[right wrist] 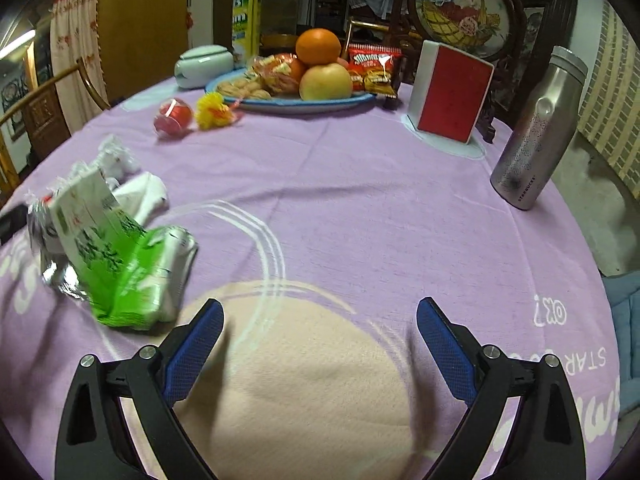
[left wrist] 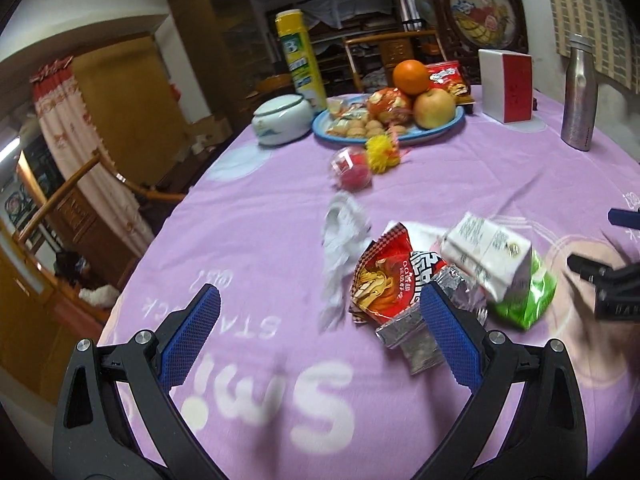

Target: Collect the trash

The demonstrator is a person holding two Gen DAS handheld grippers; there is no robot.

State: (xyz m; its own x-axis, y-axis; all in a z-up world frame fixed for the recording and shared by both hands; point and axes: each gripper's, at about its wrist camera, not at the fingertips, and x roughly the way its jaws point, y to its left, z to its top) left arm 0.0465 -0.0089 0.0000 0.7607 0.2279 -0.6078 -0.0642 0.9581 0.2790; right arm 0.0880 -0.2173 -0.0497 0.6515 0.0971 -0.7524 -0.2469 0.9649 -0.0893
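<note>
- Lying bunched on the purple tablecloth [left wrist: 460, 168] is the trash — a red snack wrapper [left wrist: 384, 276], crumpled tissue [left wrist: 340, 240] and a green-and-white carton [left wrist: 496, 264] (partly on foil)
- Left gripper [left wrist: 320, 320] is hovering with jaws spread wide, gripping nothing; its right finger is showing just in front of the wrapper
- Right gripper [right wrist: 320, 336] is gaping empty over a beige circle — carton lying to its left

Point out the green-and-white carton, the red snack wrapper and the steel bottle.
green-and-white carton [right wrist: 100, 236]: right wrist view, on its printed front face.
red snack wrapper [left wrist: 384, 276]: left wrist view, on its printed red middle.
steel bottle [right wrist: 536, 136]: right wrist view, on its side wall, mid-body.
</note>
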